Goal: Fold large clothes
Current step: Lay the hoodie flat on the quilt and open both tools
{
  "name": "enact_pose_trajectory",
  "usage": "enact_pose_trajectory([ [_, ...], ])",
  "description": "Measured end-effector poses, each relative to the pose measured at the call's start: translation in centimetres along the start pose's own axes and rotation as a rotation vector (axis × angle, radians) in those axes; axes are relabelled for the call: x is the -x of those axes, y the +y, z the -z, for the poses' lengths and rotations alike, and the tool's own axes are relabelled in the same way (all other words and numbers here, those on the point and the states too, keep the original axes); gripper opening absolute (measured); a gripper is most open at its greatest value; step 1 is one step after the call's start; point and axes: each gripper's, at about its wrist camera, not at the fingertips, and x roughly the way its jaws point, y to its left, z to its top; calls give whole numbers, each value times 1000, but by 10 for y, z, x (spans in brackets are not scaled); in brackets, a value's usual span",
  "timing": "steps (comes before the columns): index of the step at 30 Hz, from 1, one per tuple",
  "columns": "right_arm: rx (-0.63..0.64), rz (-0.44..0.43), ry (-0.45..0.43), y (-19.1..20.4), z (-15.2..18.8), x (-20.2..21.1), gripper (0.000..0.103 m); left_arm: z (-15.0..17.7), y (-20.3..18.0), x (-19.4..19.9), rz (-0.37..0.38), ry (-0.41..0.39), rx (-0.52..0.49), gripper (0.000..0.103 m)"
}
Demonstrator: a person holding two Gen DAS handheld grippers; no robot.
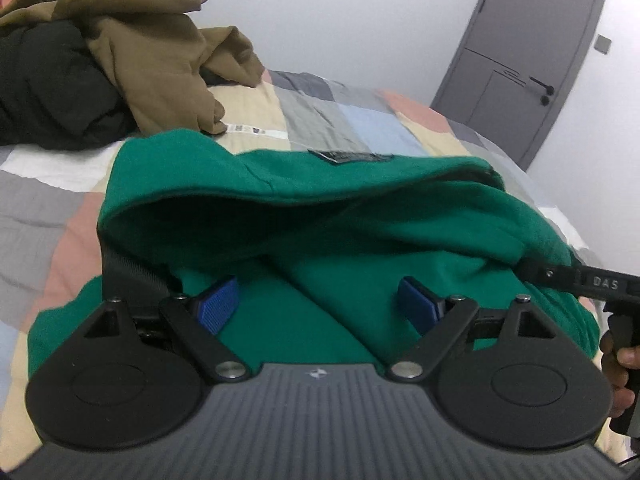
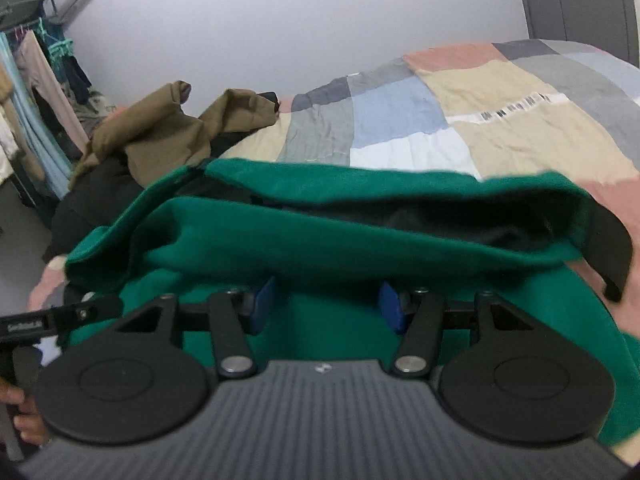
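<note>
One view only — grey door (image 1: 532, 60)

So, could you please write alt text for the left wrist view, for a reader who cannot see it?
A green garment, partly folded over, lies on a patchwork quilt just ahead of the left gripper, whose blue pads stand apart with nothing clamped. A brown garment and a black one are heaped behind.
</note>
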Motion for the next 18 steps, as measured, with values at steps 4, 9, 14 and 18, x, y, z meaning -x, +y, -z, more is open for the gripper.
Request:
enact_pose_trajectory([
  [4,27,17,9,-1,-22,-25,55,-14,10,-23,-37,2,18,89],
  [9,-2,37,38,-7,-44,-66,55,-34,22,-43,-59,-16,22,89],
  [14,-23,79,86,-22,-58,-106,55,-43,30,-59,-109,-24,28,89],
  [18,-40,123,126,-36,-64,-134,55,-44,43,-73,-109,-15,63,89],
])
